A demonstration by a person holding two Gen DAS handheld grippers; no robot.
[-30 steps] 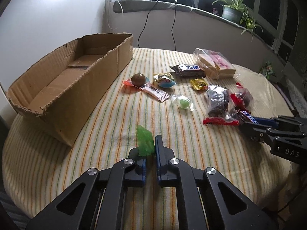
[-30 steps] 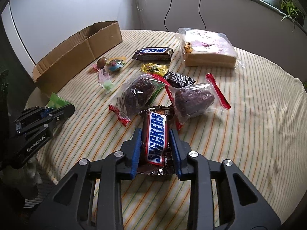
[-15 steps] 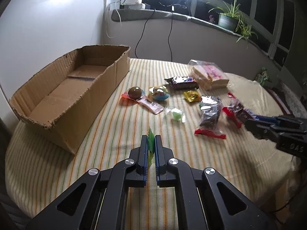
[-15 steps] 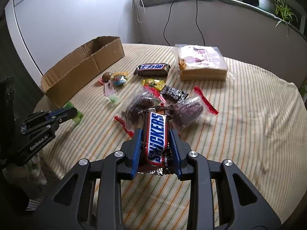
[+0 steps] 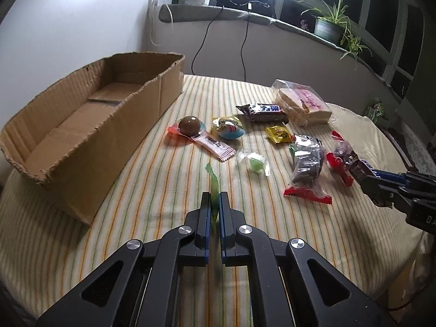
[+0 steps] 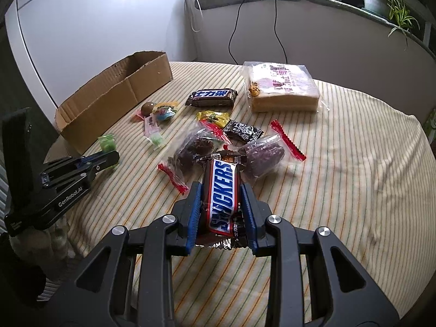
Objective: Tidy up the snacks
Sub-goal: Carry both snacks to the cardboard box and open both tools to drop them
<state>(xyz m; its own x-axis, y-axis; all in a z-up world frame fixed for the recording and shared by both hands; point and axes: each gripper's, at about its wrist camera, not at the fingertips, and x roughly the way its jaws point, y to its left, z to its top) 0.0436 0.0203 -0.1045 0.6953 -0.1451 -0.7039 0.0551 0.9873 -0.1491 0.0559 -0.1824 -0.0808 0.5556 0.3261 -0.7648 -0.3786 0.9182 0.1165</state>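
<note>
My left gripper [image 5: 215, 199] is shut on a thin green candy wrapper [image 5: 213, 182], held above the striped tablecloth [image 5: 152, 185]; the right wrist view shows that gripper [image 6: 109, 155] with the green wrapper [image 6: 106, 141] at its tip. My right gripper [image 6: 220, 190] is shut on a Snickers bar [image 6: 224, 190], lifted off the table. In the left wrist view it appears at the right edge [image 5: 365, 177]. An open cardboard box [image 5: 81, 125] lies empty at the left. Loose snacks lie mid-table: a chocolate ball [image 5: 190, 126], a green sweet [image 5: 254, 163], a dark chocolate bar [image 6: 211, 96].
A bagged sandwich [image 6: 283, 87] lies at the far side. Two clear bags with red seals [image 6: 196, 147], a yellow sachet [image 6: 214, 117] and a black sachet [image 6: 242, 129] sit mid-table. Cables and potted plants [image 5: 329, 24] line the ledge behind. The table edge curves close on the right.
Both grippers have risen with their snacks. The green wrapper has gone from a loose flap beside the left fingers to a thin strip pinched between them. The Snickers bar has left the pile.
</note>
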